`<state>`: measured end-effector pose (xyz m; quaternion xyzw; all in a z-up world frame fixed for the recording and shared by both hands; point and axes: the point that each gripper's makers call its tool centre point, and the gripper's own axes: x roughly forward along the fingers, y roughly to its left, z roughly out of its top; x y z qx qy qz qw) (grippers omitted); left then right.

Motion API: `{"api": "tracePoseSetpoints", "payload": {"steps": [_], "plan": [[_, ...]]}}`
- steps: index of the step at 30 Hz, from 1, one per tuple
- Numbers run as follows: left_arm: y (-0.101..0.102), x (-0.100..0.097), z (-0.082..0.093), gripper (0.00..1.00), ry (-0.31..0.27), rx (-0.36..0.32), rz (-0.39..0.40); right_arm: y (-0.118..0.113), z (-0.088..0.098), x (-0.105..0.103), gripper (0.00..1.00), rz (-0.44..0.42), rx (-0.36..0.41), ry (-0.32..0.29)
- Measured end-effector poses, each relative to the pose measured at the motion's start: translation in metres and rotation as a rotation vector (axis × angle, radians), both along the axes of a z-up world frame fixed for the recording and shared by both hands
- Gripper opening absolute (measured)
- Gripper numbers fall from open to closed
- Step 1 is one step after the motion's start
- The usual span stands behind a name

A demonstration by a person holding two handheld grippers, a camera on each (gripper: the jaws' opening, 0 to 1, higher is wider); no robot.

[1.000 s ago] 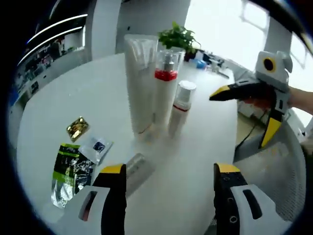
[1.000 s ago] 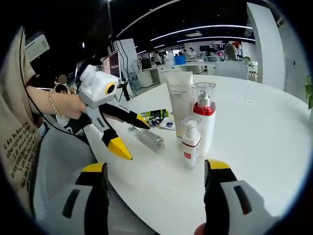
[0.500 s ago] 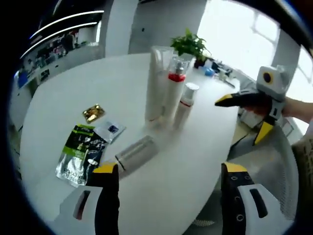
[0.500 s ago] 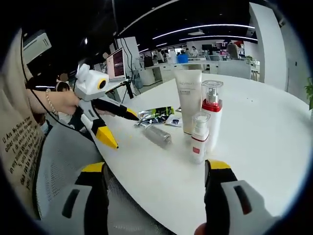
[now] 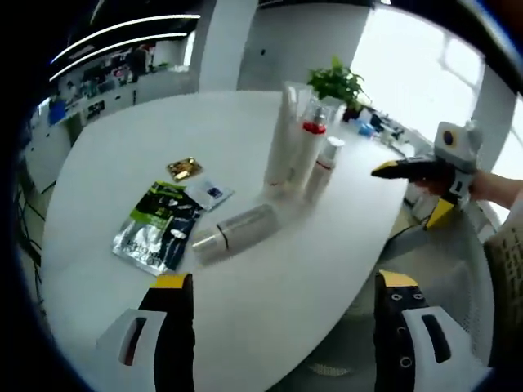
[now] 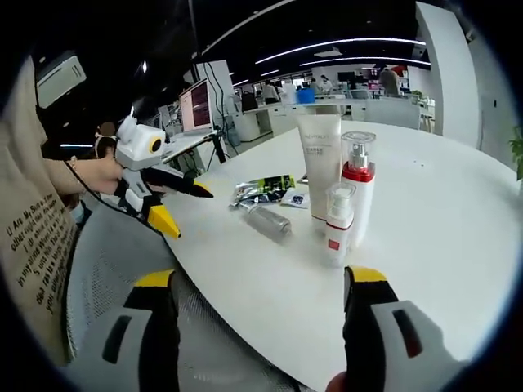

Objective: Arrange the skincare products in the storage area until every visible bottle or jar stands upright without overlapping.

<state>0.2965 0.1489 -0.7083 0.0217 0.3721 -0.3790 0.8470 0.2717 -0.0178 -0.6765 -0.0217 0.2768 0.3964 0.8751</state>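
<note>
Three products stand upright together on the white round table (image 5: 122, 139): a tall white tube (image 5: 282, 135) (image 6: 320, 159), a clear bottle with a red collar (image 5: 306, 143) (image 6: 357, 184), and a small white pump bottle (image 5: 327, 163) (image 6: 337, 224). A silver bottle (image 5: 237, 231) (image 6: 268, 220) lies on its side, apart from them. My left gripper (image 5: 282, 282) (image 6: 181, 206) is open and empty, held off the table's edge. My right gripper (image 6: 260, 278) (image 5: 411, 194) is open too, holding nothing, and hovers beside the table.
A green and silver sachet (image 5: 159, 224) (image 6: 265, 189), a small white sachet (image 5: 210, 193) (image 6: 296, 198) and a gold sachet (image 5: 184, 168) lie flat near the fallen bottle. A potted plant (image 5: 339, 82) stands at the table's far side. A grey mesh chair (image 6: 106, 269) sits below.
Both views have drawn back from the table, so the products look smaller and farther. The bottles and sachets have not shifted. Both grippers stay open.
</note>
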Motion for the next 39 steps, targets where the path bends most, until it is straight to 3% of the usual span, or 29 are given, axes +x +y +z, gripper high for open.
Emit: {"api": "tracePoseSetpoints", "payload": {"steps": [8, 23, 39], "plan": [[0.01, -0.011, -0.002, 0.89, 0.007, 0.01, 0.011, 0.002, -0.002, -0.003, 0.84, 0.001, -0.001, 0.008], [0.011, -0.008, -0.003, 0.9, 0.009, -0.002, 0.024, 0.009, -0.003, -0.001, 0.83, 0.033, -0.044, 0.0], [0.018, -0.008, -0.002, 0.89, 0.019, -0.038, 0.055, 0.039, -0.008, 0.012, 0.82, 0.143, -0.106, -0.007]]}}
